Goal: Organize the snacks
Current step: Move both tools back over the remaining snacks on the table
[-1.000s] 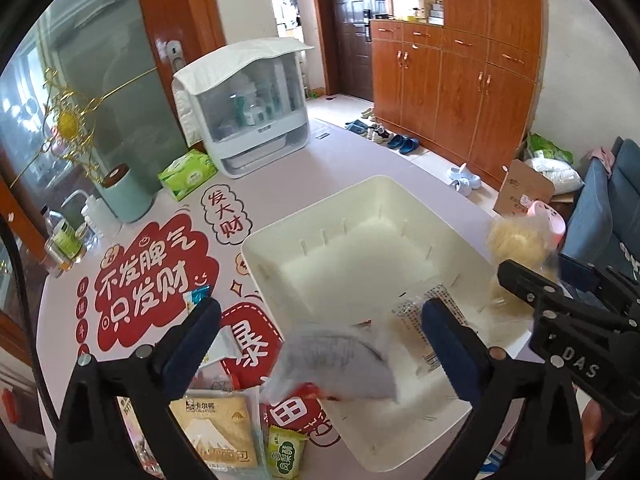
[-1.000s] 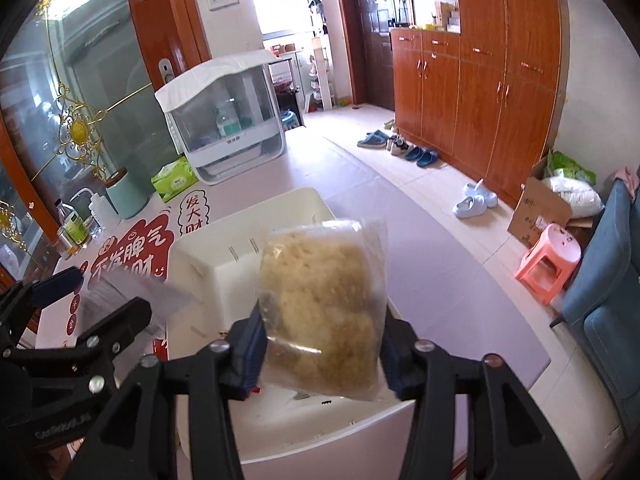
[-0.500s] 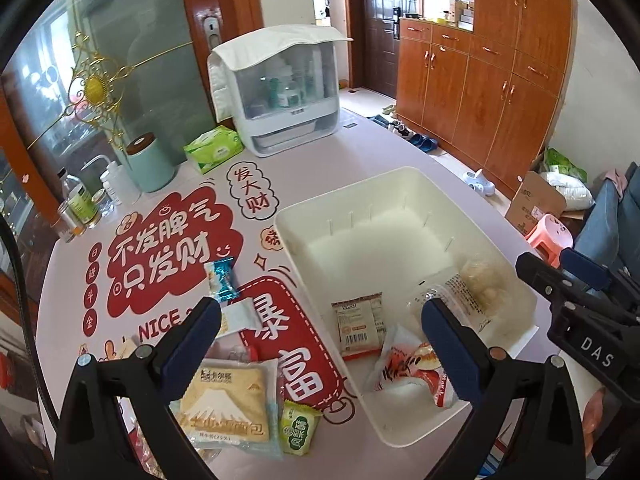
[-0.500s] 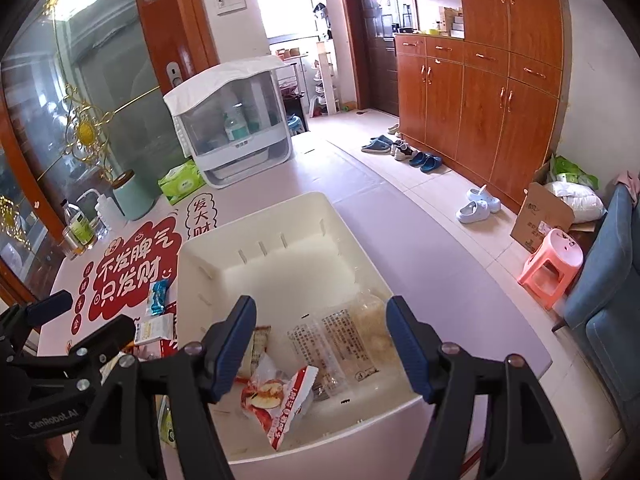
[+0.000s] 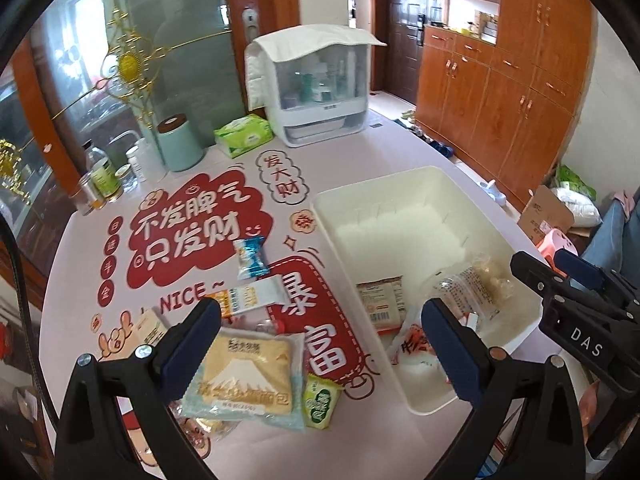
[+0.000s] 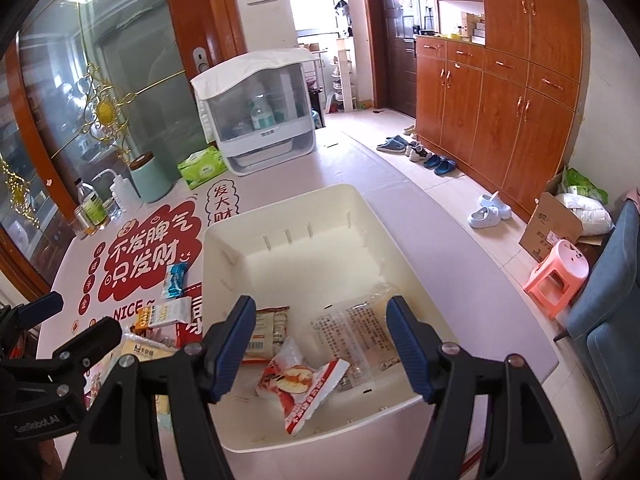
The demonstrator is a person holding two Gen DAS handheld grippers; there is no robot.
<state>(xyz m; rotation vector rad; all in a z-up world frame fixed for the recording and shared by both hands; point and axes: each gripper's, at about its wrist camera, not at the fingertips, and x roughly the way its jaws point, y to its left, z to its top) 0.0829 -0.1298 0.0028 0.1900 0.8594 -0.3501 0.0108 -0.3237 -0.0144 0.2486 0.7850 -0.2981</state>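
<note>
A white bin [image 5: 400, 184] stands on the table, also in the right wrist view [image 6: 288, 200]. In it lie a clear bag of yellow snack [image 6: 360, 332], a red-and-white packet [image 6: 304, 380] and a brown-labelled packet [image 6: 266, 332]. My right gripper [image 6: 322, 344] hangs open and empty over the bin's near end. My left gripper [image 5: 320, 344] is open and empty above loose packets left of the bin: a yellow bread pack [image 5: 244, 376], a small green packet [image 5: 320, 400], an orange-and-white packet [image 5: 252, 298] and a blue candy packet [image 5: 250, 258].
At the table's far side stand a white storage cabinet [image 5: 316, 88], a green tissue pack [image 5: 244, 134], a teal canister [image 5: 178, 144] and small bottles [image 5: 104, 176]. Past the table's right edge are a pink stool [image 6: 556, 276] and a blue sofa [image 6: 604, 320].
The right gripper opened and let the clear bag fall into the bin. The red-and-white packet dropped from the left gripper into the bin, and the left gripper moved left over the loose packets.
</note>
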